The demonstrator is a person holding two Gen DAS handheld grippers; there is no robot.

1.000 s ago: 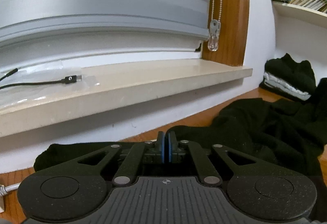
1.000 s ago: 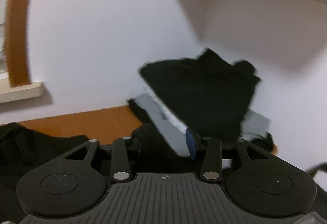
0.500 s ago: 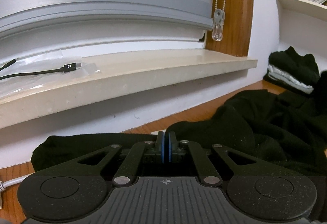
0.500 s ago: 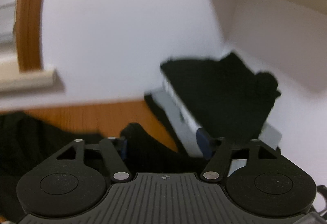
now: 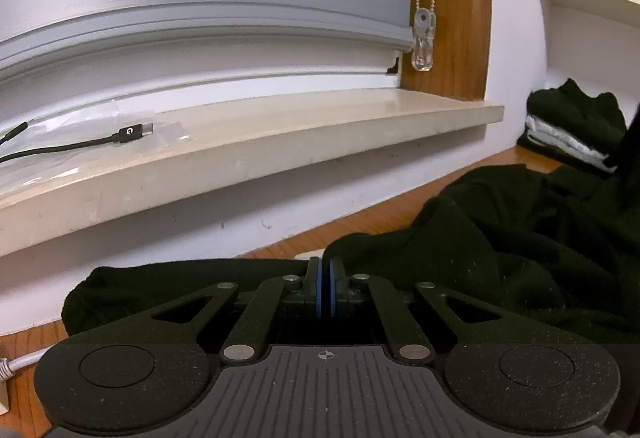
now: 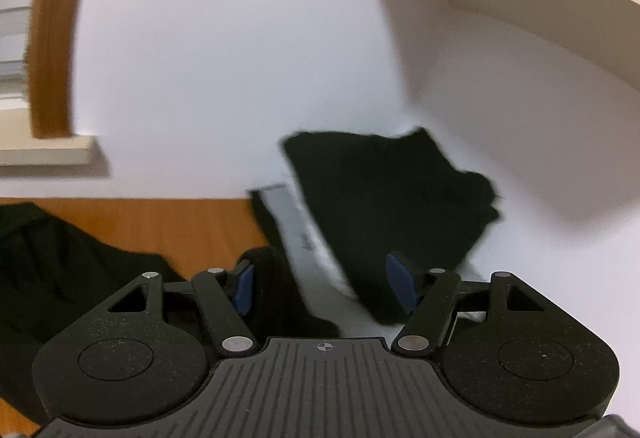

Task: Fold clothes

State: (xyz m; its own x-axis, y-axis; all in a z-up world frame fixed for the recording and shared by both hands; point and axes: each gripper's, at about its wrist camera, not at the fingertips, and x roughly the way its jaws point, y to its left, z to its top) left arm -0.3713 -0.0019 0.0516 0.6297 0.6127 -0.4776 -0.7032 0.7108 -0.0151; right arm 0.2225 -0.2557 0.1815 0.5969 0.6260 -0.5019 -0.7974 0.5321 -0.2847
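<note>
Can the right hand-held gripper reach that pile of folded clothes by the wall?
Probably yes. The right hand-held gripper stands open and points at the folded pile, with only a fold of the black garment between its fingers.

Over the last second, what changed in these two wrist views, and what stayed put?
The right hand-held gripper has just been opening: its jaws stand wide, with a fold of the black garment against the left pad, not pinched. Its view shifted, so the folded stack sits further right. The left hand-held gripper stays shut at the garment's edge; the windowsill and cable are unchanged.
</note>
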